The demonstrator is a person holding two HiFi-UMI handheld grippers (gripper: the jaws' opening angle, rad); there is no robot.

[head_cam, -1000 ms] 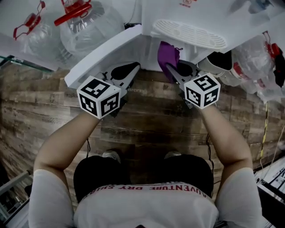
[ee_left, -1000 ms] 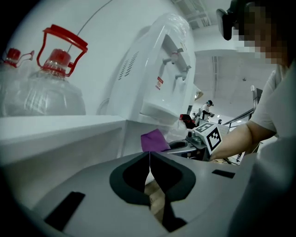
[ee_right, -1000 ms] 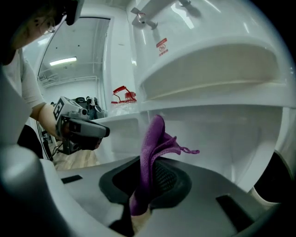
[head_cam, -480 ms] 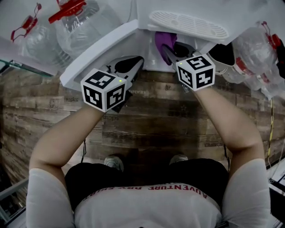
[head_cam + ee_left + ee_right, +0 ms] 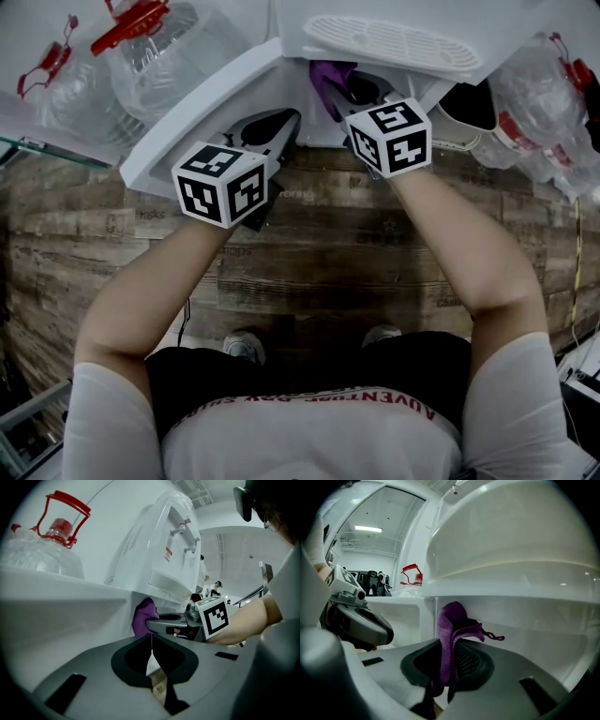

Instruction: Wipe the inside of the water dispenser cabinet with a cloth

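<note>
Pinching the single purple cloth (image 5: 451, 630) between its jaws, the right gripper (image 5: 446, 645) reaches into the open lower cabinet (image 5: 525, 620) of the white water dispenser (image 5: 168, 550). In the right gripper view the cloth stands up out of the jaws near the middle of the frame. Its long axis runs top to bottom, its upper end folds over toward the right, and a thin thread trails off to the right. The cloth's tip points at the cabinet's white back wall; whether it touches the wall cannot be told.

In the head view the cloth shows just under the dispenser's drip tray (image 5: 394, 42), at top centre, ahead of the right gripper's marker cube (image 5: 389, 138).

The left gripper (image 5: 151, 641) has its jaws pressed together at the tips with nothing between them. It sits left of centre, beside the swung-open cabinet door (image 5: 197, 112), well apart from the cloth.

Two grippers are in view. Two clear water bottles (image 5: 169, 56) with red handles stand at the upper left. More bottles (image 5: 534, 103) crowd the right edge, though their count is unclear. A wood plank floor (image 5: 328, 253) fills the middle of the head view.
</note>
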